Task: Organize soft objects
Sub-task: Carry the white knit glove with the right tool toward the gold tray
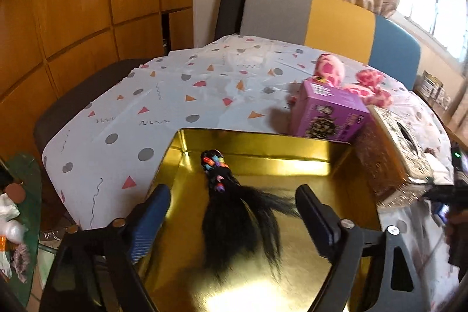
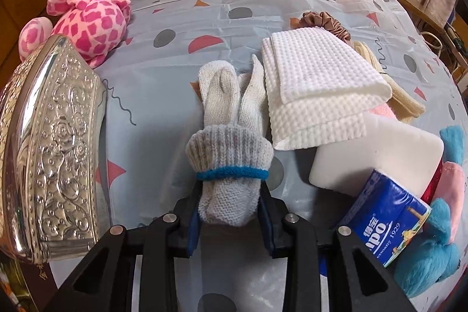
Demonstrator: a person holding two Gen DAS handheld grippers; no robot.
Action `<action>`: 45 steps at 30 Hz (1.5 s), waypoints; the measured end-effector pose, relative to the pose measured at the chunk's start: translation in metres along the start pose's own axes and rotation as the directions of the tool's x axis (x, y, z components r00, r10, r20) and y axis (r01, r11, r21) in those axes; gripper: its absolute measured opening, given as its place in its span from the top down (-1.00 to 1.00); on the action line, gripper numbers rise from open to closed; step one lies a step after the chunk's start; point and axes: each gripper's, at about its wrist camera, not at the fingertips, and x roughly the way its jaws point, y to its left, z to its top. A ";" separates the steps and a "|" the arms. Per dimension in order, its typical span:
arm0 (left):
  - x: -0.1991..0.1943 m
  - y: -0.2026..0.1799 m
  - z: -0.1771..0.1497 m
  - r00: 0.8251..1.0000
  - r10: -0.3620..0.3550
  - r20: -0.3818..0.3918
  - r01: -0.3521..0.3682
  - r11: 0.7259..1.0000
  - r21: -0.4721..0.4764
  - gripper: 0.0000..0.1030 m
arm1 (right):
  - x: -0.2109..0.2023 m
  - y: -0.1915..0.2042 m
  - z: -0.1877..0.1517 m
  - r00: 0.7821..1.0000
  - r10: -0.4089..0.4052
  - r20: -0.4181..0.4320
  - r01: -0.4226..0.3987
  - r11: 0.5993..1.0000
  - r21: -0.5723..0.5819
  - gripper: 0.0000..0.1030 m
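Gold tin [image 1: 263, 163]: black hair tuft w/ coloured bands [image 1: 231, 195] inside, lying free btwn L gripper [image 1: 234, 209] fingers, wide apart. R gripper [image 2: 231, 212] fingers clamp knit glove bundle [image 2: 228, 160].

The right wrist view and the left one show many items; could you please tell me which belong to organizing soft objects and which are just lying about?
Belongs to the job:
- black hair tuft with coloured beads in the gold metal tin
- rolled grey knit gloves, clamped in the right hand-held gripper
- pink spotted plush toy
- folded white waffle cloth
- brown satin scrunchie

Lying about:
- purple cardboard box
- embossed silver lid
- blue tissue pack
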 end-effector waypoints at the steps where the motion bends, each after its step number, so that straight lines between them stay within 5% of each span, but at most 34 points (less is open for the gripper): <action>1: -0.003 -0.002 -0.002 1.000 -0.003 0.006 0.003 1.000 0.001 -0.82 | 0.001 0.001 0.002 1.000 -0.002 0.000 0.002 1.000 0.004 0.36; 4: -0.015 -0.008 -0.009 0.999 0.015 0.034 -0.015 1.000 0.003 -1.00 | 0.007 0.006 0.011 1.000 -0.013 0.005 0.013 1.000 0.004 0.36; 27: -0.024 -0.011 -0.029 0.999 0.024 0.045 -0.025 1.000 0.019 -1.00 | -0.029 0.049 0.027 0.996 0.040 0.077 -0.038 0.999 -0.018 0.38; 38: -0.026 -0.003 -0.033 0.999 0.006 0.046 -0.006 1.000 -0.003 -1.00 | -0.083 0.105 0.056 0.971 0.108 0.215 -0.082 0.989 -0.127 0.38; 45: -0.030 0.004 -0.032 0.998 0.015 0.064 -0.014 1.000 -0.010 -0.99 | -0.114 0.152 0.048 0.940 0.219 0.260 -0.150 0.953 -0.262 0.38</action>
